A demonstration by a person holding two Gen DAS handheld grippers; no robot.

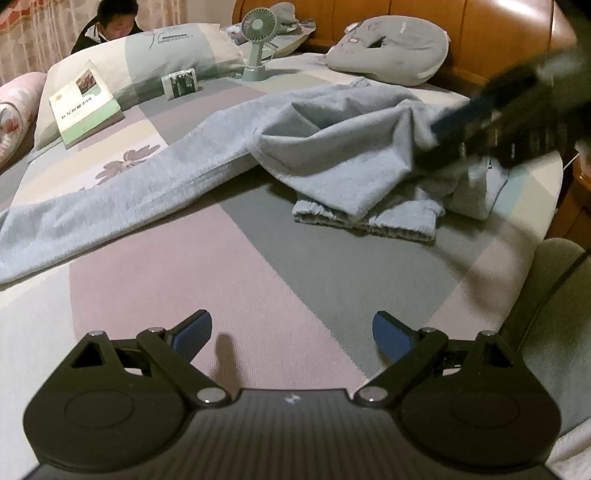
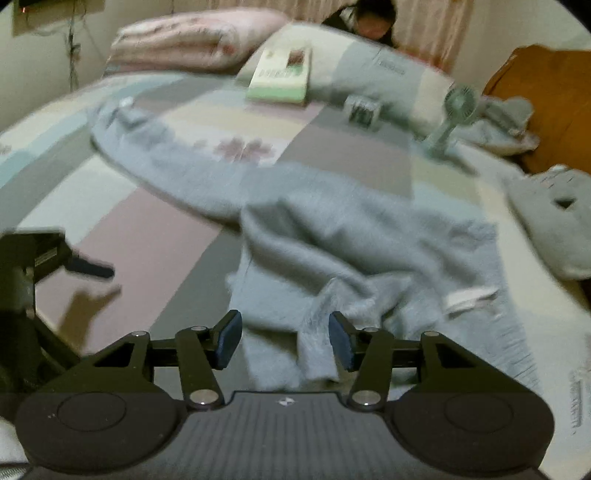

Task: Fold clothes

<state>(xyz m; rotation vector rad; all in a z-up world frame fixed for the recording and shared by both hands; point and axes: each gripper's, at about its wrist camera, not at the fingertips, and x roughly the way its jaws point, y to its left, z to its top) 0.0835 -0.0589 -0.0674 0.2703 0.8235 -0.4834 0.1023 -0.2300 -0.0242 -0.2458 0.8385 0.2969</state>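
Observation:
Light blue-grey sweatpants (image 1: 332, 147) lie crumpled on the patchwork bed sheet (image 1: 258, 266). One leg stretches out flat to the left, and an elastic hem (image 1: 369, 218) shows at the near side. My left gripper (image 1: 291, 334) hovers open over bare sheet, short of the pants, with nothing between its pads. My right gripper (image 2: 284, 339) is open just above the bunched pants (image 2: 351, 236). A fold of cloth lies between its pads, which do not press on it. Its blurred finger (image 1: 461, 114) shows over the pile's right side in the left wrist view.
Near the bed head are a pillow (image 1: 166, 48) with a book (image 1: 85, 103) on it, a small photo frame (image 1: 181, 83), a green desk fan (image 1: 256, 40) and a grey neck pillow (image 1: 391, 48). A wooden headboard (image 1: 498, 29) stands behind. A person (image 1: 110, 22) sits beyond the bed.

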